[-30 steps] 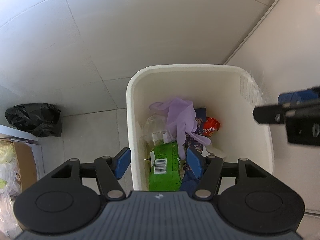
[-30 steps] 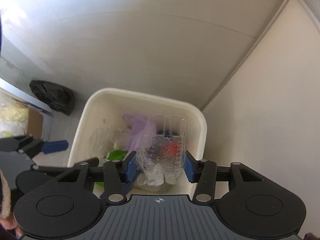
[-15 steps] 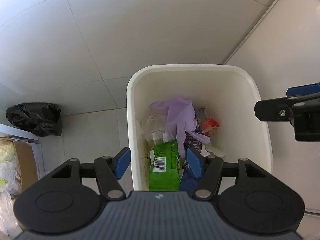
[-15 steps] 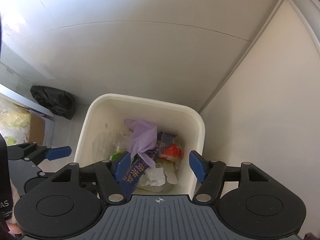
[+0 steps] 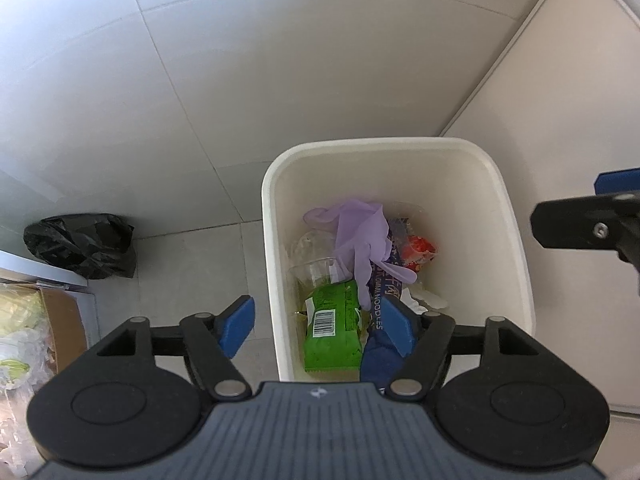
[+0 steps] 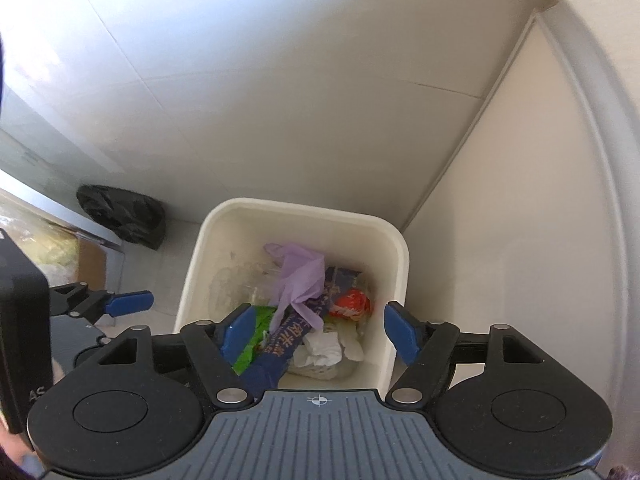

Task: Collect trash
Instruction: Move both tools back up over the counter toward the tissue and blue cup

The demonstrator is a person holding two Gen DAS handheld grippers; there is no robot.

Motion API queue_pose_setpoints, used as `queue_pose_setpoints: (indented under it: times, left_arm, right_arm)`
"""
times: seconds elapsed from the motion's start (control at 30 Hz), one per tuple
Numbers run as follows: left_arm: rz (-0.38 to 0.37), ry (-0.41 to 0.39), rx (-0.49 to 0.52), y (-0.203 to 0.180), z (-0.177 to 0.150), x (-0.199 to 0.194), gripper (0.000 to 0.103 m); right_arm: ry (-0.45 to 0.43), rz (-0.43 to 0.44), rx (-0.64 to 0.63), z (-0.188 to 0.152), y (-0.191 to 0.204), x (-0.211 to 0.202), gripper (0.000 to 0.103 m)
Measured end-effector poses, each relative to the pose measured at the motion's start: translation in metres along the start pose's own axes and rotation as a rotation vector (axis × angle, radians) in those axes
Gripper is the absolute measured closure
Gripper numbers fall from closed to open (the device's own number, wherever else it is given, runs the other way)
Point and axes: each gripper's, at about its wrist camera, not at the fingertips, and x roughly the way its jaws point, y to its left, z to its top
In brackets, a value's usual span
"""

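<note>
Both grippers hang above white trash bin (image 5: 516, 248), pointing steeply down into it. Left gripper (image 5: 320, 326): jaws spread wide, have just been opening, nothing clamped between the 2 blue pads; its left pad sits outside the bin's left wall over floor tile, its right pad over the trash inside. Right gripper (image 6: 318, 332): jaws also wide, have just been opening, nothing gripped; both blue pads clear of any item, its right pad near the bin's right rim. In the left wrist view the right gripper's black finger with blue pad pokes in at the bin's right side, above the rim.

Trash all lies down in the bin, below both grippers and apart from the pads. Purple glove (image 5: 364, 232) draped on top, middle of the pile. Green snack wrapper (image 5: 330, 330) with barcode lies against the bin's left wall, near side. Dark blue noodle packet (image 5: 380, 308) runs lengthwise just right of the green wrapper, partly under the glove. Red wrapper (image 5: 418, 250) sits right of the glove. Clear plastic cup (image 5: 316, 276) lies left of the glove, above the green wrapper. Crumpled white tissue (image 6: 322, 346) at the near right of the pile.

Black plastic bag (image 5: 82, 246) on the floor, well left of the bin. Cardboard box (image 5: 60, 320) further left, at frame edge.
</note>
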Motion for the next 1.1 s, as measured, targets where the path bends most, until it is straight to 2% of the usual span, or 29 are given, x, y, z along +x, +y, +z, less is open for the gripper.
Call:
queue_pose_setpoints:
  times: [0.17, 0.53, 0.83, 1.1]
  left_arm:
    - [0.005, -0.021, -0.003, 0.001, -0.002, -0.021, 0.023]
    - [0.042, -0.08, 0.007, -0.002, 0.0, -0.074, 0.004]
    - [0.042, -0.11, 0.011, -0.016, 0.002, -0.11, 0.001]
    - [0.047, -0.155, 0.049, -0.042, 0.005, -0.142, 0.001]
  right_arm:
    - [-0.036, 0.028, 0.014, -0.008, -0.001, -0.028, 0.026]
    - [-0.177, 0.11, 0.009, -0.032, 0.0, -0.099, 0.016]
    - [-0.31, 0.103, -0.041, -0.059, -0.006, -0.162, 0.012]
    - [-0.409, 0.012, -0.023, -0.078, -0.032, -0.207, 0.011]
